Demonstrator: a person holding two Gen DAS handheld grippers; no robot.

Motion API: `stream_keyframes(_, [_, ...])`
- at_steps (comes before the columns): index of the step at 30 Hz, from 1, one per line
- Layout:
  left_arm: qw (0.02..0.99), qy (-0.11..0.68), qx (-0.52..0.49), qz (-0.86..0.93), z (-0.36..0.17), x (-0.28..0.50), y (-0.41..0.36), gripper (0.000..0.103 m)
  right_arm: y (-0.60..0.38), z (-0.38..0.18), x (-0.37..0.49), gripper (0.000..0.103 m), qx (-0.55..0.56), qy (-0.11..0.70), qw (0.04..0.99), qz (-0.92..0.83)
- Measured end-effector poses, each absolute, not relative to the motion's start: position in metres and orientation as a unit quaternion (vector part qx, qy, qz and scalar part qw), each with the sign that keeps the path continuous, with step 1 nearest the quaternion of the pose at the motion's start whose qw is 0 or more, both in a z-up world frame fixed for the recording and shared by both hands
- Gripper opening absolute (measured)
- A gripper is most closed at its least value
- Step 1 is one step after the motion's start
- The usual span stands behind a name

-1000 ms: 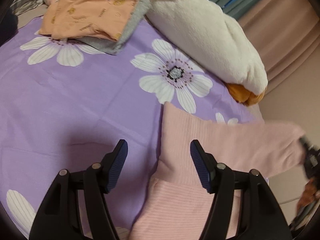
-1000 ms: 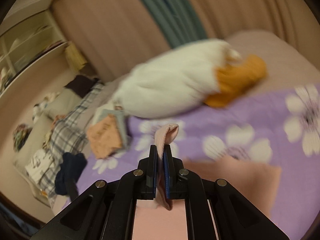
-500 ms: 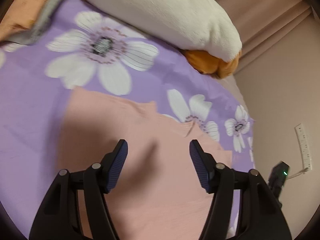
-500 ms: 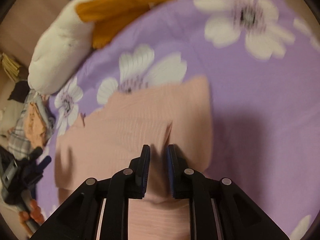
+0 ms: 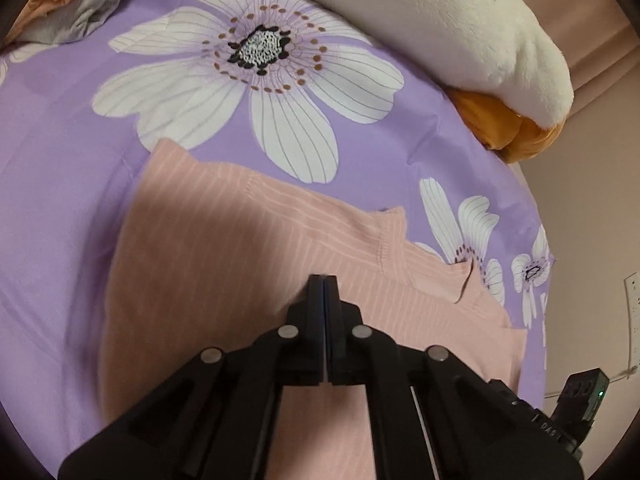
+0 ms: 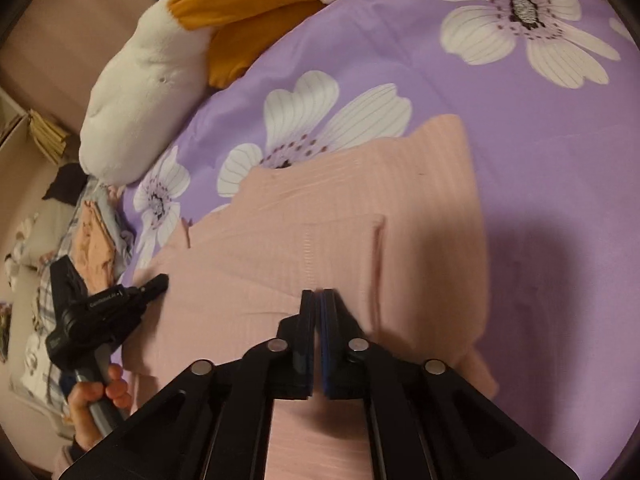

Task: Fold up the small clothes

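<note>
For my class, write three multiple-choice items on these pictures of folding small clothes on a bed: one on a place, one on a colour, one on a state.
1. Where does the pink garment lie?
A. on the purple flowered sheet
B. on the white plush toy
C. on a shelf

2. What colour is the plush toy's beak?
A. blue
B. orange
C. green

3. How do the left tongs stand?
A. wide open
B. shut
C. out of view

Answers: 1 A, sheet shows all round the garment; 2 B, orange beside the white fur; 3 B, the fingers meet with no gap.
</note>
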State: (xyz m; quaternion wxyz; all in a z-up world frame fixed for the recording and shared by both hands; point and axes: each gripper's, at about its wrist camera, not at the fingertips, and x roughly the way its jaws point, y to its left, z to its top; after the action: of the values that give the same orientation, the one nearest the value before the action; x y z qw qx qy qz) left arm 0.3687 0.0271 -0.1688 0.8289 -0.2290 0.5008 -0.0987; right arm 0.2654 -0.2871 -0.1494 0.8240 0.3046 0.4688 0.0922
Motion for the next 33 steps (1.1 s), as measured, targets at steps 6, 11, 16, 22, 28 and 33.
stream_keyframes(6, [0.85, 0.485, -0.192, -0.074, -0.146, 0.349, 0.037, 0.015, -0.292, -0.132, 0.256, 0.0, 0.292, 0.463, 0.833, 0.082])
stream_keyframes(11, [0.857, 0.48, -0.153, -0.106, -0.144, 0.313, 0.047, 0.023, -0.284, -0.123, 0.244, 0.0, 0.266, 0.455, 0.843, 0.111])
stream_keyframes(16, [0.853, 0.495, -0.134, -0.1, -0.162, 0.297, 0.053, 0.022, -0.282, -0.148, 0.242, 0.0, 0.252, 0.485, 0.833, 0.09])
stream_keyframes(22, [0.851, 0.492, -0.15, -0.102, -0.148, 0.267, 0.068, 0.027, -0.294, -0.133, 0.223, 0.0, 0.28, 0.478, 0.828, 0.084])
stream_keyframes(28, [0.849, 0.491, -0.154, -0.12, -0.148, 0.194, 0.081, 0.065, -0.304, -0.129, 0.178, 0.003, 0.281, 0.485, 0.824, 0.088])
stream_keyframes(33, [0.846, 0.499, -0.136, -0.126, -0.154, 0.152, 0.079, 0.065, -0.296, -0.145, 0.147, 0.003, 0.262, 0.521, 0.808, 0.091])
